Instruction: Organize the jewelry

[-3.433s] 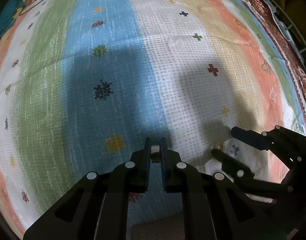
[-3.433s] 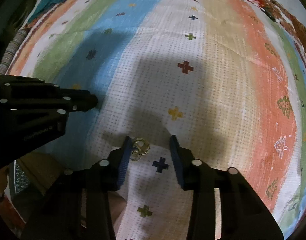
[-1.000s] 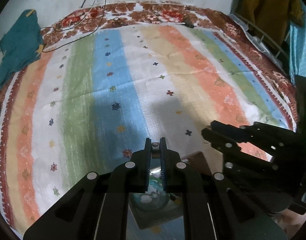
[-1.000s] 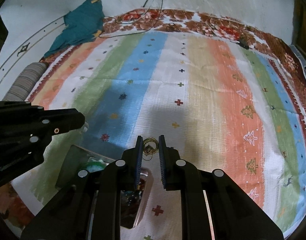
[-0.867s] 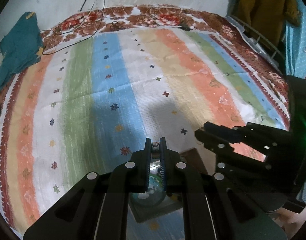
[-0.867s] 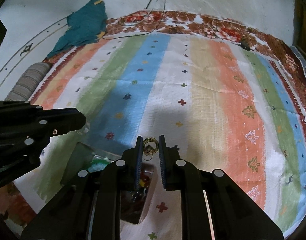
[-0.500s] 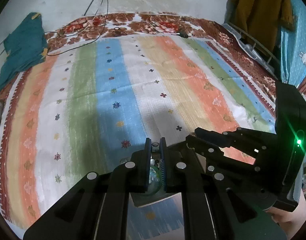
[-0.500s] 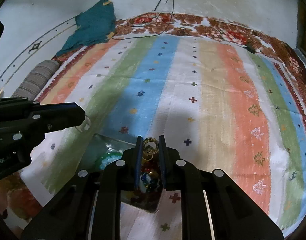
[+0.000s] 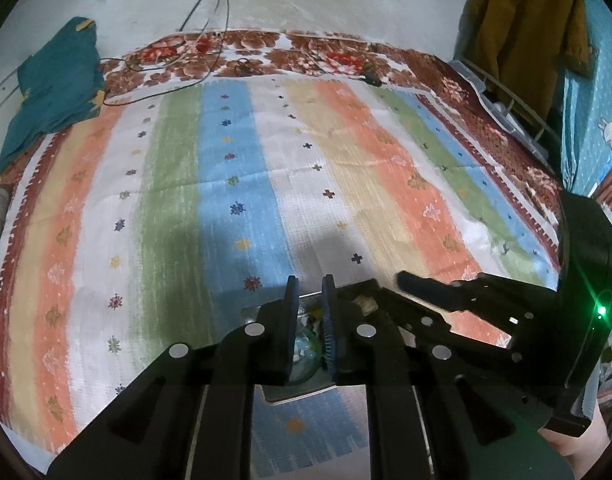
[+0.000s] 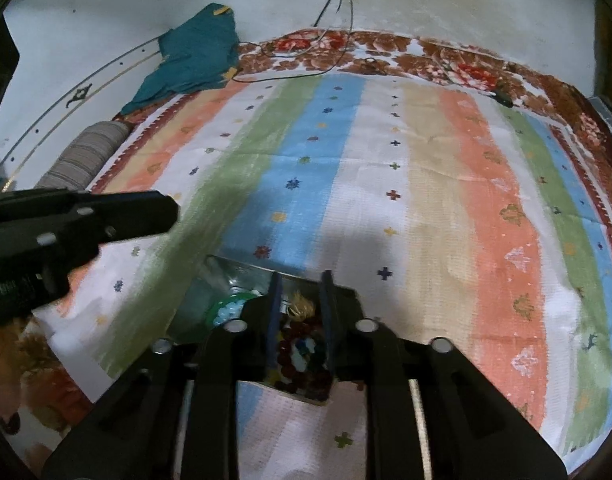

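A metal tray (image 10: pixel 226 276) lies on the striped cloth, holding a green bangle (image 10: pixel 226 310) and red and blue beaded jewelry (image 10: pixel 300 350). My right gripper (image 10: pixel 298 280) hangs over the tray with its jaws parted; a gold ring piece (image 10: pixel 302 307) shows blurred between them, below the tips. My left gripper (image 9: pixel 309 281) is over the same tray (image 9: pixel 298 394), its jaws slightly apart with nothing visible between the tips; the green bangle (image 9: pixel 304 346) shows below. Each gripper is visible in the other's view.
A striped cloth (image 9: pixel 242 184) covers the bed. A teal garment (image 9: pixel 54 88) and cables (image 9: pixel 210 44) lie at the far edge by the wall. A striped bolster (image 10: pixel 86 152) lies at the left. A metal rack (image 9: pixel 505 108) and hanging clothes stand at the right.
Both grippers have drawn back over the tray. The right jaws have widened and the gold piece has dropped below the tips. The small item seen in the left jaws is no longer visible.
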